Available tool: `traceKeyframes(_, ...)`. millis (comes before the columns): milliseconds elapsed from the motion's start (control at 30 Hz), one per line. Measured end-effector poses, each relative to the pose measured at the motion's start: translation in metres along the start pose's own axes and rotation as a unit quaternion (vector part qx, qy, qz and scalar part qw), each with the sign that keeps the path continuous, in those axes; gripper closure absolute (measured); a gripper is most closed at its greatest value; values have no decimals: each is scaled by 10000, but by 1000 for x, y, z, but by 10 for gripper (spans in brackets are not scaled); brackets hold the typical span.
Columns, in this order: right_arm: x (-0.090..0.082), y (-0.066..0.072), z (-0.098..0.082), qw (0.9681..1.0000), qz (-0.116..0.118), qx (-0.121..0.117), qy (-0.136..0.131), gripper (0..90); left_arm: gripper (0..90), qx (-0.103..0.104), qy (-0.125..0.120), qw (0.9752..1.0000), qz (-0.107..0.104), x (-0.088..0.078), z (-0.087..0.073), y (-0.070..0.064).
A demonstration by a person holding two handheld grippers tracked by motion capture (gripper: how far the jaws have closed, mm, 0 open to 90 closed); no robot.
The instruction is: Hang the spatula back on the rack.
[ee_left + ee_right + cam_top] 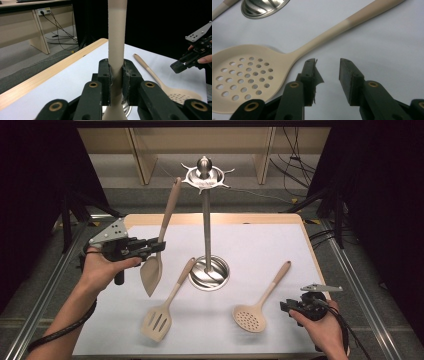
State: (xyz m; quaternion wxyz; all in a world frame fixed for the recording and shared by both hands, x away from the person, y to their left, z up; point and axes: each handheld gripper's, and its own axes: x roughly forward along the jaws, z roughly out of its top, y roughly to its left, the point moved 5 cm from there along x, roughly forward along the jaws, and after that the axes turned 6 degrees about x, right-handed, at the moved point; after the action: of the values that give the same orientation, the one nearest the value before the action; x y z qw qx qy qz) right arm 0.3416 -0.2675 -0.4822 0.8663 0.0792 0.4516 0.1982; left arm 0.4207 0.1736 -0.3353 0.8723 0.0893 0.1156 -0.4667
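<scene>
Jaws of the left gripper (pixel 159 245) are pressed tight on the handle of a beige spoon (pixel 151 272); the spoon is lifted off the table, handle up and bowl hanging down, tipped a little; it sits left of the metal stand (pixel 206 227); in the left gripper view the pads (pixel 103 75) squeeze the spoon handle (pixel 117 37) from both sides.

The right gripper (pixel 285 307) has its jaws spread apart with nothing between them; it rests low at the near right part of the table, just beside the spoon with holes (pixel 252 315); in the right gripper view the jaws stand open over bare white cover, close to the neck of that spoon (pixel 244 75) but not touching it.

The table (pixel 250 217) has a wooden edge and a white cover (pixel 260 250); a turner with slots (pixel 159 320) lies flat in front of the stand; the stand has a round shiny base and a ring of hooks on top; grey floor, pale wooden furniture and black curtains are around the table.

The high view shows both hands, all three tools and the whole stand; the left gripper view shows a wall socket (pixel 43 11) with cables (pixel 60 30) on the floor, and the other gripper (pixel 192 56) far off; the right gripper view shows the little holes up close and the shiny base (pixel 262 7).
</scene>
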Motion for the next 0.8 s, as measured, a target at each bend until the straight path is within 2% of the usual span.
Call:
traceKeyframes(133, 0, 0, 0, 10000, 0, -4, -4, 666, 778, 14, 15, 10000, -1, 2, 0, 1)
traceKeyframes(200, 0, 1, -1, 10000, -8, 75, 52, 666, 778, -10, 12, 10000, -14, 4, 0, 2)
traceKeyframes(233, 1, -1, 0, 10000, -25, -78, -11, 666, 778, -30, 20, 10000, 0, 5, 0, 2)
traceKeyframes(367, 2, 0, 0, 10000, 64, -36, -61, 666, 778, -11, 33, 10000, -23, 9, -2, 3)
traceKeyframes(467, 1, -2, 0, 10000, -52, -75, -6, 666, 778, 2, 83, 10000, -12, 12, -2, 3)
traceKeyframes(533, 2, 0, 0, 10000, 63, -35, -61, 665, 778, -9, 98, 10000, -7, 14, -2, 3)
traceKeyframes(600, 0, 0, -1, 10000, -12, 55, 13, 665, 778, -9, 92, 10000, -14, 16, -2, 3)
traceKeyframes(700, 1, -1, 0, 10000, -75, -13, -34, 665, 777, -17, 109, 9999, -33, 18, -3, 4)
traceKeyframes(800, 2, 0, 0, 10000, 31, 34, -42, 664, 777, 6, 138, 9999, -16, 20, -3, 5)
